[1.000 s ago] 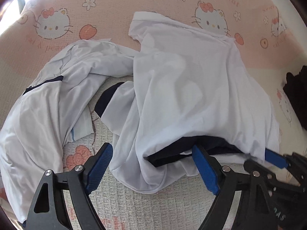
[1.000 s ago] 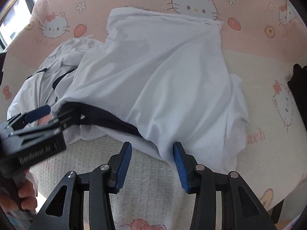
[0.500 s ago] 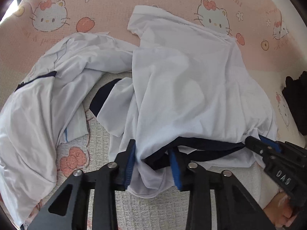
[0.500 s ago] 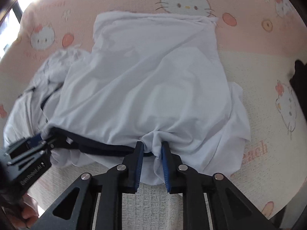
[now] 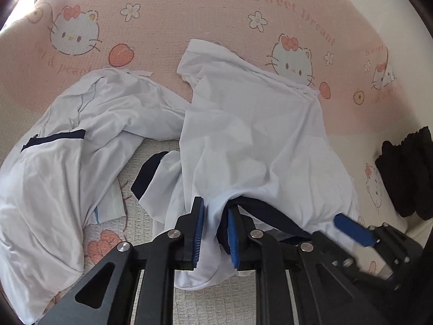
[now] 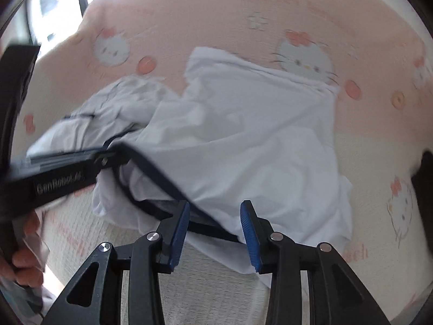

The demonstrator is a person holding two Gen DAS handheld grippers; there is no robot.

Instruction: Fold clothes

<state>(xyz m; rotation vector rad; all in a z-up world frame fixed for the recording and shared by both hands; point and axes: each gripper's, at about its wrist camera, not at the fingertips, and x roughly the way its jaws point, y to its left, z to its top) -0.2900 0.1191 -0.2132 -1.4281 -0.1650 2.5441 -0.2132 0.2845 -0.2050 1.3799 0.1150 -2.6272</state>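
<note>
Daylight enters from the upper left corner of both views, with overexposed glare there. Illumination is soft; shadows are faint. The left wrist view is sharp. The right wrist view shows motion blur throughout. Fisheye distortion and dark vignetting affect all edges.

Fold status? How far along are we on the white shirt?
Done: nothing folded; the white navy-trimmed shirt lies spread but rumpled on the pink cartoon-cat bedsheet. In hand: left gripper has just closed on its navy hem; right gripper has just been opening, hem between its fingers, apparently unpinched. Left: regrip, fold this shirt, then the crumpled second white garment beside it.
</note>
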